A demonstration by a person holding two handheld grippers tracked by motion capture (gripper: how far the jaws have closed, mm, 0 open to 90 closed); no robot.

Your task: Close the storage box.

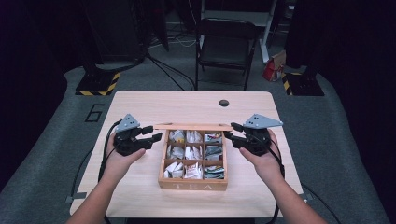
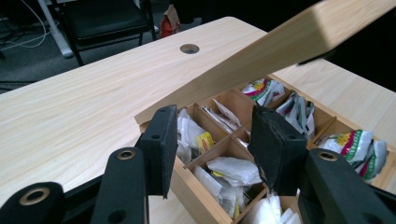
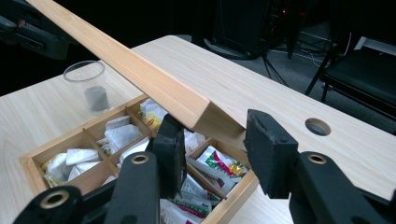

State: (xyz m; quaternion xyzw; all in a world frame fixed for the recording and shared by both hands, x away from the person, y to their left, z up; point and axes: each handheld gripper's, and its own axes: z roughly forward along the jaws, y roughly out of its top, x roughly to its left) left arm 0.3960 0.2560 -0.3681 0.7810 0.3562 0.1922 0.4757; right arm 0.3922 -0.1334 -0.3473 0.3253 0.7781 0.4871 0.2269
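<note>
Wooden tea box (image 1: 193, 185) mid-table, hinged lid (image 1: 194, 126) raised, sachets inside.

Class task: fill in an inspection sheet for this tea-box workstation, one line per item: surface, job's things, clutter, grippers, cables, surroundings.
Surface: light wooden table, with a round cable hole.
Job's things: wooden nine-compartment tea box, filled with tea sachets; its wooden lid raised.
Clutter: clear plastic cup beside the box.
Grippers: left gripper open, gripping nothing; right gripper jaws either side of the lid's corner, grip unclear.
Cables: black gripper cables trail off the near edge.
Surroundings: black folding chair, grey carpet, striped stand bases.
</note>
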